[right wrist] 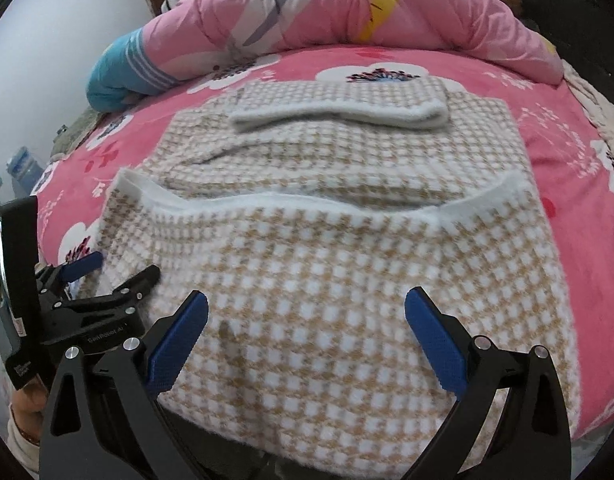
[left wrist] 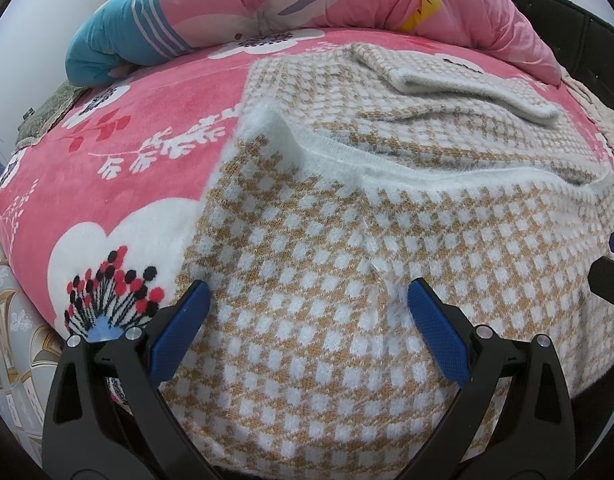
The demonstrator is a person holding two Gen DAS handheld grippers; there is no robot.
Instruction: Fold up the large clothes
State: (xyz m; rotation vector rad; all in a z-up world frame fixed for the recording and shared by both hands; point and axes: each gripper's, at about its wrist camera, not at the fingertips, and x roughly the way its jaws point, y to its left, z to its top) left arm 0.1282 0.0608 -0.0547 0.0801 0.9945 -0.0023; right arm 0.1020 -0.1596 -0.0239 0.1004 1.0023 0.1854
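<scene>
A tan-and-white checked knit sweater lies spread on the pink floral bed, also in the right wrist view. Its near part is folded up, with a white ribbed hem running across the middle. A folded sleeve with a white cuff lies across the far end. My left gripper is open and empty, hovering over the sweater's near left part; it also shows in the right wrist view. My right gripper is open and empty over the sweater's near middle; its tip shows at the left wrist view's right edge.
A pink floral blanket covers the bed. A bunched pink and blue quilt lies along the far side. A dark headboard or frame stands at the far right. The bed's edge drops to a patterned floor at left.
</scene>
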